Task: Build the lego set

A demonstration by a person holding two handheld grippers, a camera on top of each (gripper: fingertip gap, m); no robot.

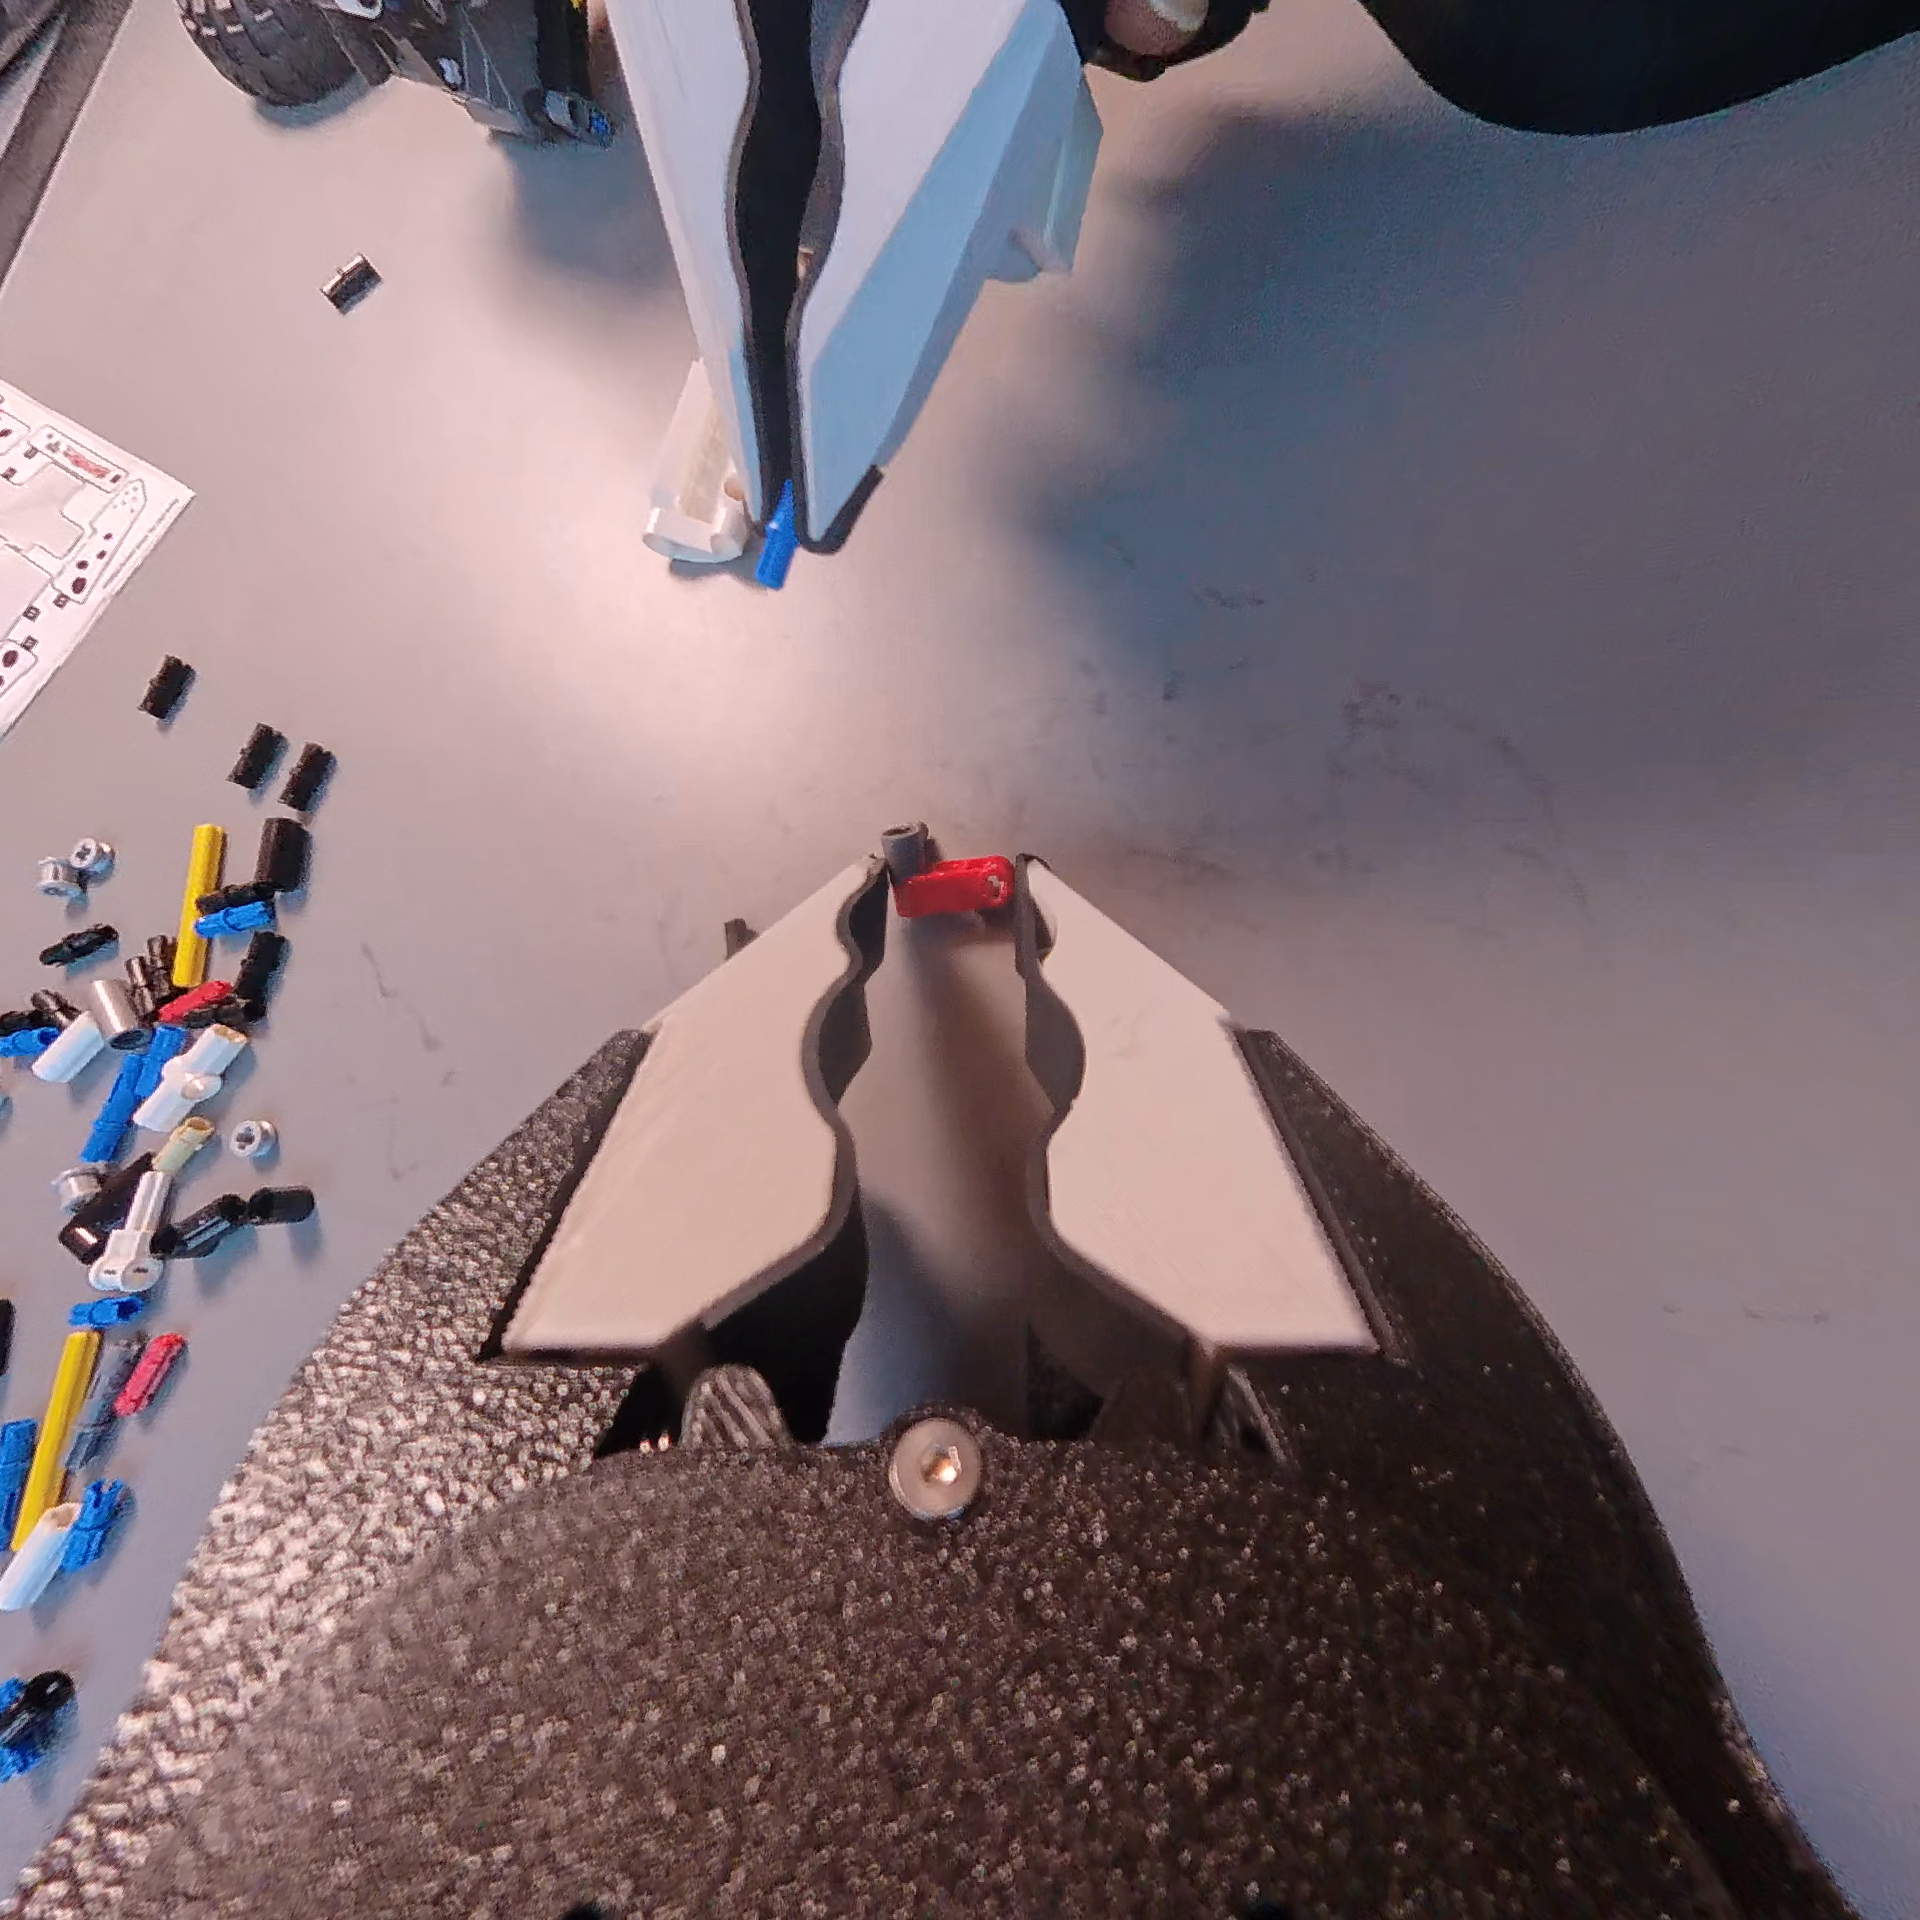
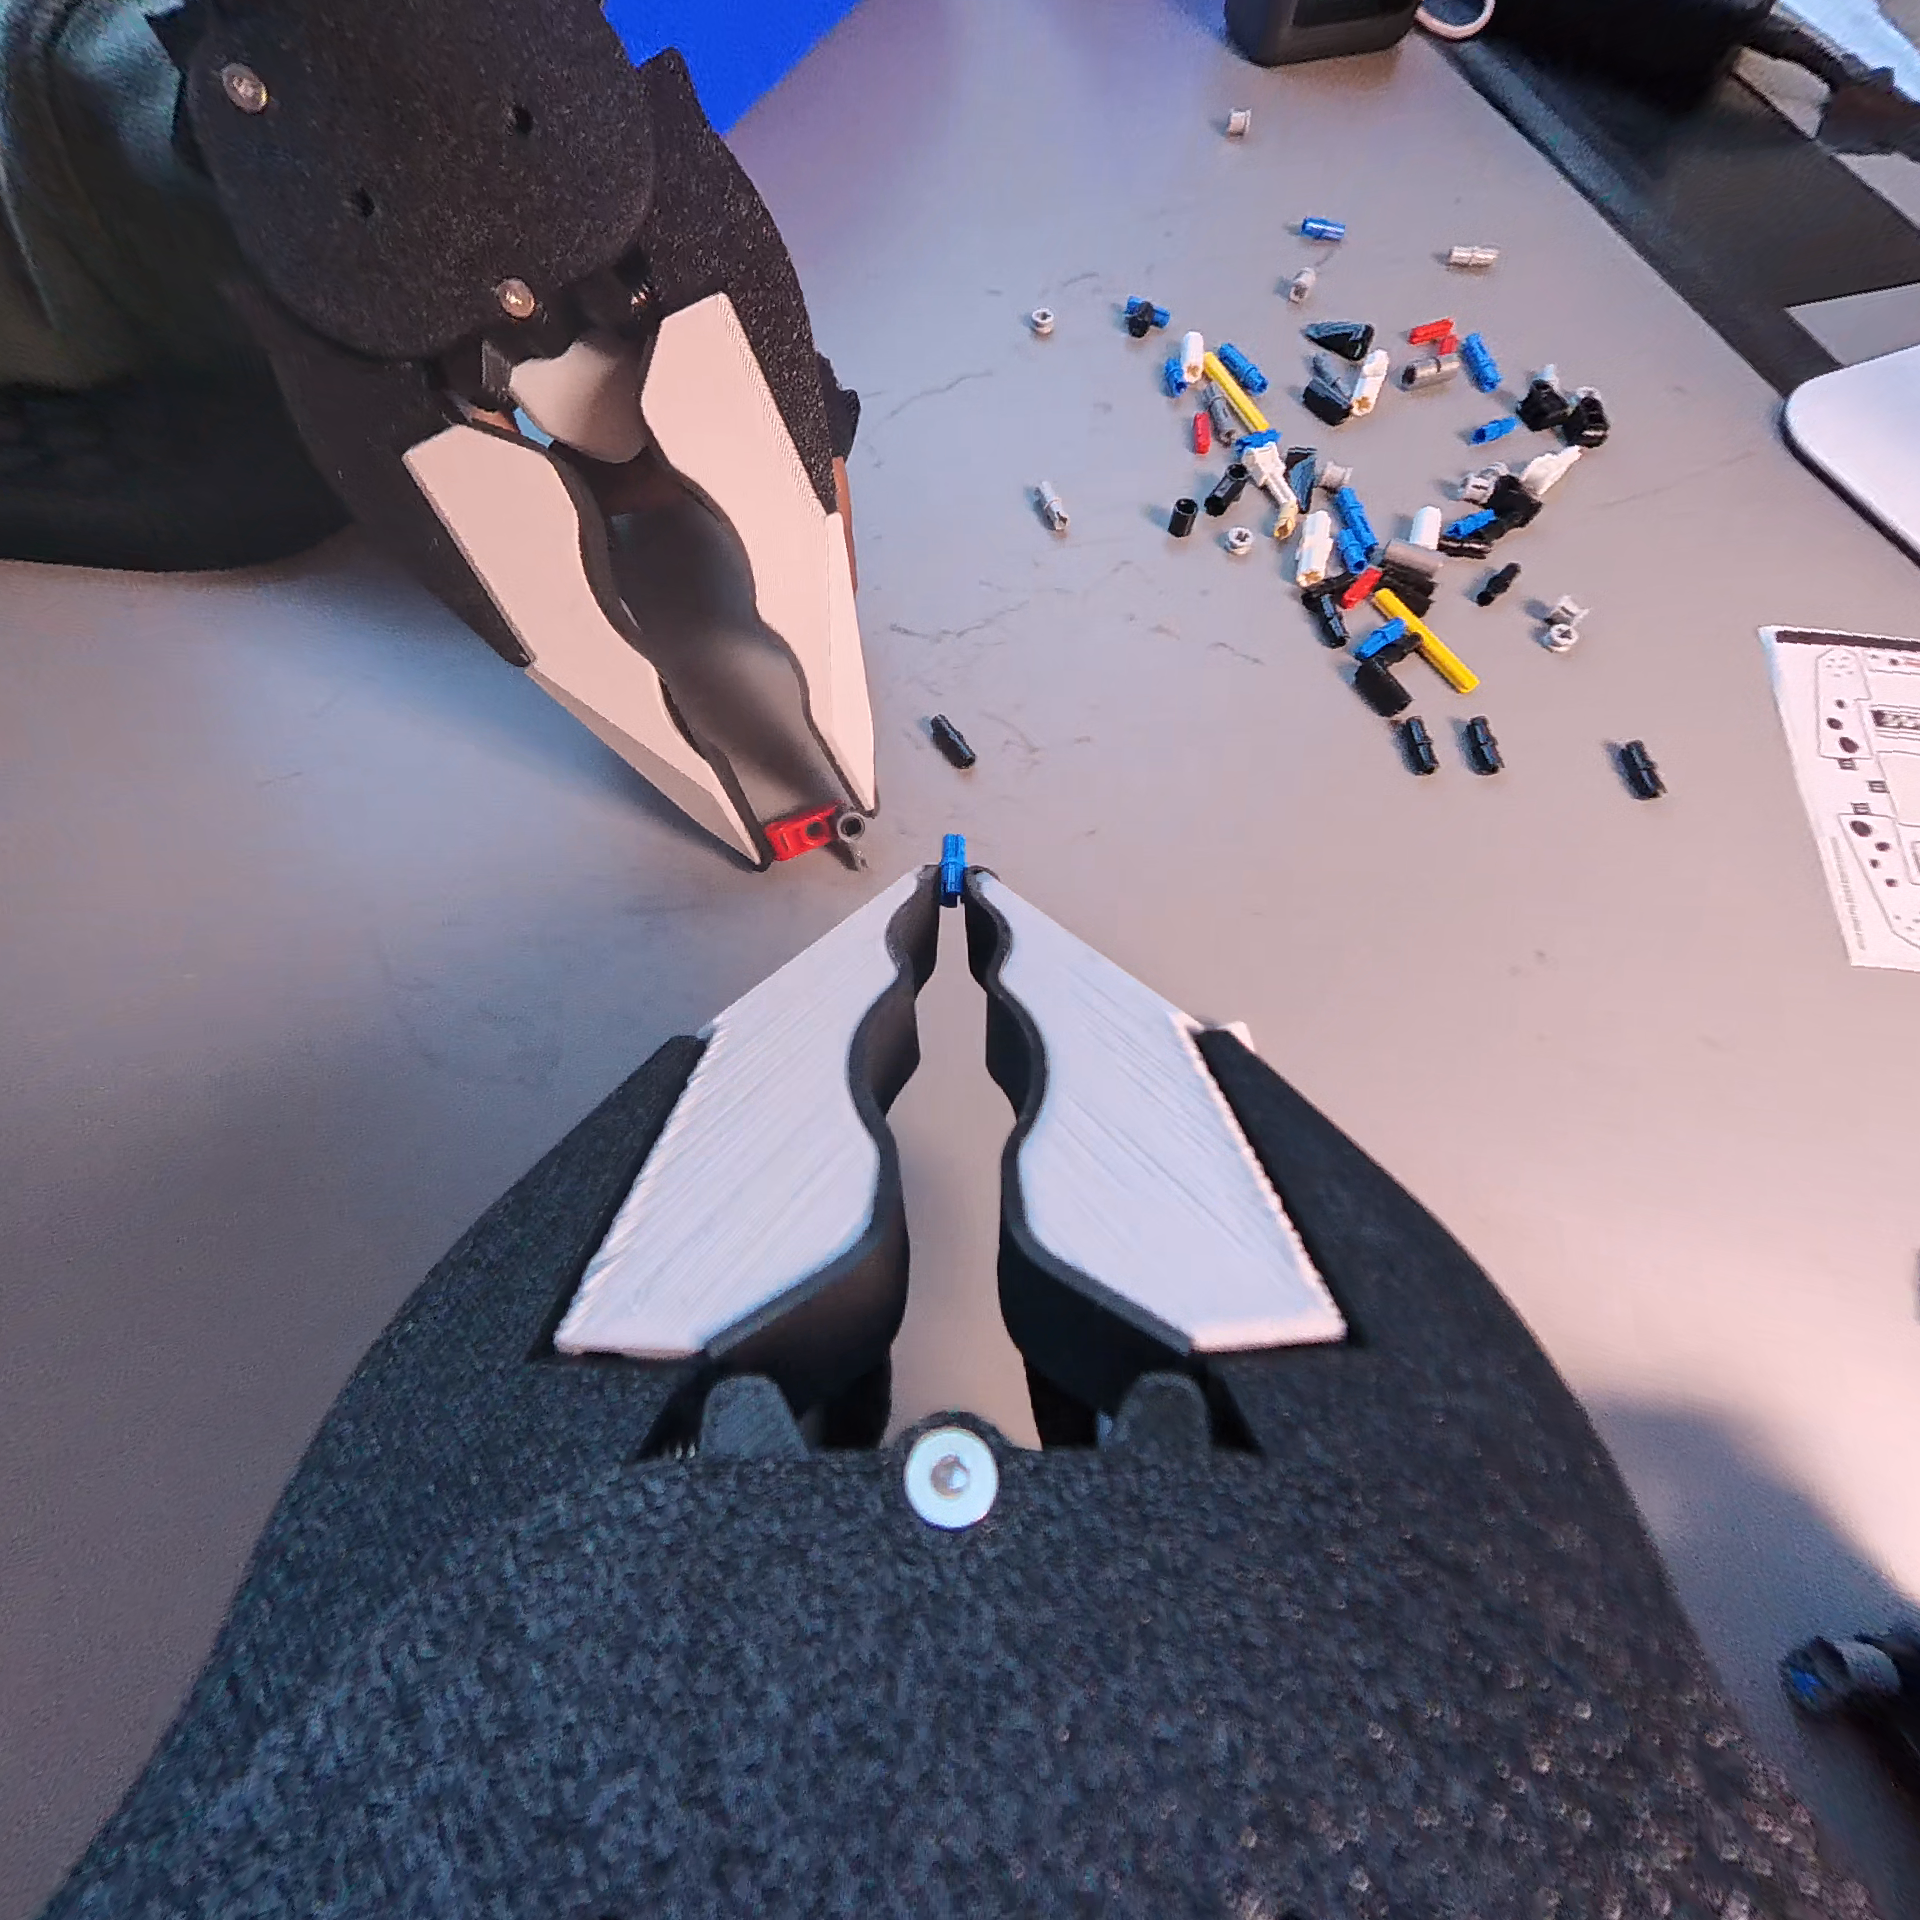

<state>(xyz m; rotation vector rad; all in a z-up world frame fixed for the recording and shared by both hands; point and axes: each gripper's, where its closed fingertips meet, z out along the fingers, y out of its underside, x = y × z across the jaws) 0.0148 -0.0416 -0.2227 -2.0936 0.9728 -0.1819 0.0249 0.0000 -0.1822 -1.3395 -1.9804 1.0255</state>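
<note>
Two hand-held grippers face each other above the tabletop [image 2: 312, 1039]: my left hand-held gripper [image 1: 951, 873] clamps a red connector piece [image 1: 951, 885], my right hand-held gripper [image 2: 951, 878] pinches a blue pin [image 2: 951, 868].

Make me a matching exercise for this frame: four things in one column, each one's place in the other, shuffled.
Things:
1. red piece
2. blue pin
3. sticker sheet
4. loose parts

Places:
a. flat on the table's right edge in the right wrist view
b. in the left tongs
c. scattered on the table
d. in the right tongs

Pairs: 1-b, 2-d, 3-a, 4-c
</note>
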